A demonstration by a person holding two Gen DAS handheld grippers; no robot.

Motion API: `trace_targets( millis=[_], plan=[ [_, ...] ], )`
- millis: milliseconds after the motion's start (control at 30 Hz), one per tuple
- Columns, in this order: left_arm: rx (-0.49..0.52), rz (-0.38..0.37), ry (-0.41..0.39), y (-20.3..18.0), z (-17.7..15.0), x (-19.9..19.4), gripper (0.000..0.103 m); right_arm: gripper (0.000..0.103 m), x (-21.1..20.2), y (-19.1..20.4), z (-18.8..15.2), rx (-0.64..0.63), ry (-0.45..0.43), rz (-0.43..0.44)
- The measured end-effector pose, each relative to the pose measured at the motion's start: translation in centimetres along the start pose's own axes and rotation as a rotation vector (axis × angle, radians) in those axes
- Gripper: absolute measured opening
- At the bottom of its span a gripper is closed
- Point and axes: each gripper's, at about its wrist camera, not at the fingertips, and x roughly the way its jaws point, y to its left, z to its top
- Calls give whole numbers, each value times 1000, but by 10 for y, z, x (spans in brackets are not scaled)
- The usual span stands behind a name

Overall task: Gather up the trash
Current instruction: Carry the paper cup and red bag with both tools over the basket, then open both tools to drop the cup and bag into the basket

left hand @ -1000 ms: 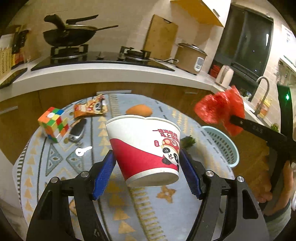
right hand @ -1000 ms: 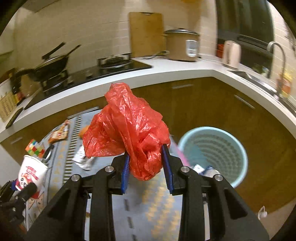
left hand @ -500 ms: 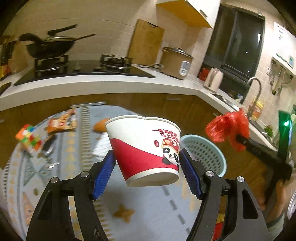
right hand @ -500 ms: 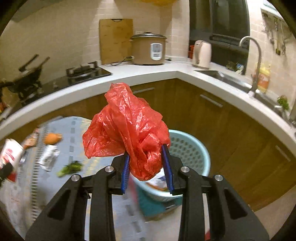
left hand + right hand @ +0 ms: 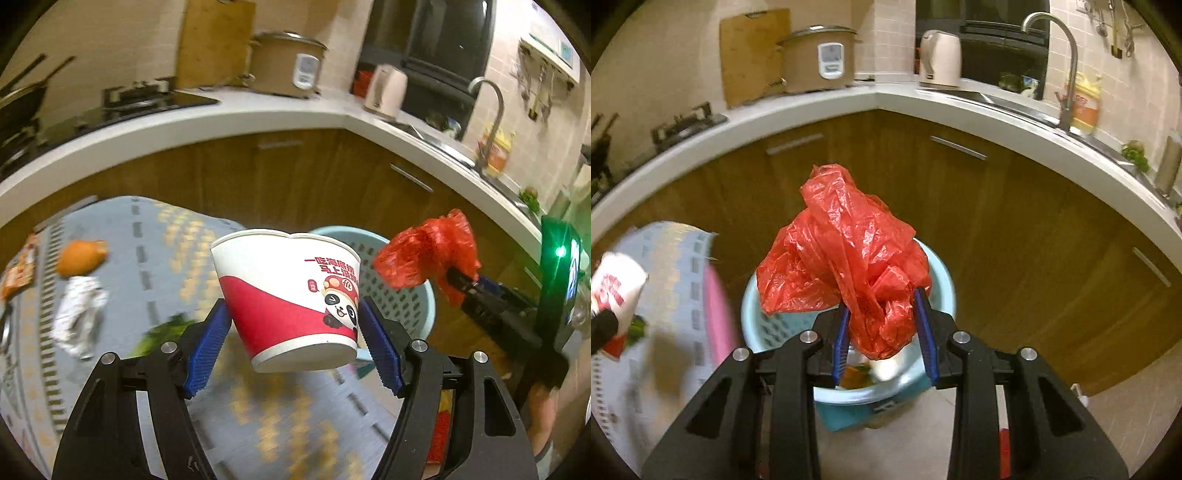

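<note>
Both views swung off tabletop (image 5: 155, 236) toward cabinet corner since a second ago; blue basket (image 5: 938, 280), then off to right, now sits right under right tongs (image 5: 884, 334). Right tongs clamped on crumpled red bag (image 5: 846, 258), hanging over basket mouth — nearer arm, drop looks straight down. Left tongs (image 5: 293, 345) pinching noodle cup (image 5: 284, 295), rim up, slightly tilted; basket (image 5: 406, 295) lies beyond cup, ahead and right.
</note>
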Motion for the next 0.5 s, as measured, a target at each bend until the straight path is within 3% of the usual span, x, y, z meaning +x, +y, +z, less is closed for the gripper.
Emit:
trace_targets(
  millis=[333, 400, 500],
  plan=[
    [56, -2, 90, -40, 15, 68, 69, 33, 53, -25, -7, 56, 145, 17],
    [59, -2, 92, -42, 18, 73, 70, 48, 58, -25, -5, 60, 145, 15],
    [58, 7, 84, -42, 22, 74, 81, 56, 62, -25, -3, 52, 140, 16]
  ],
)
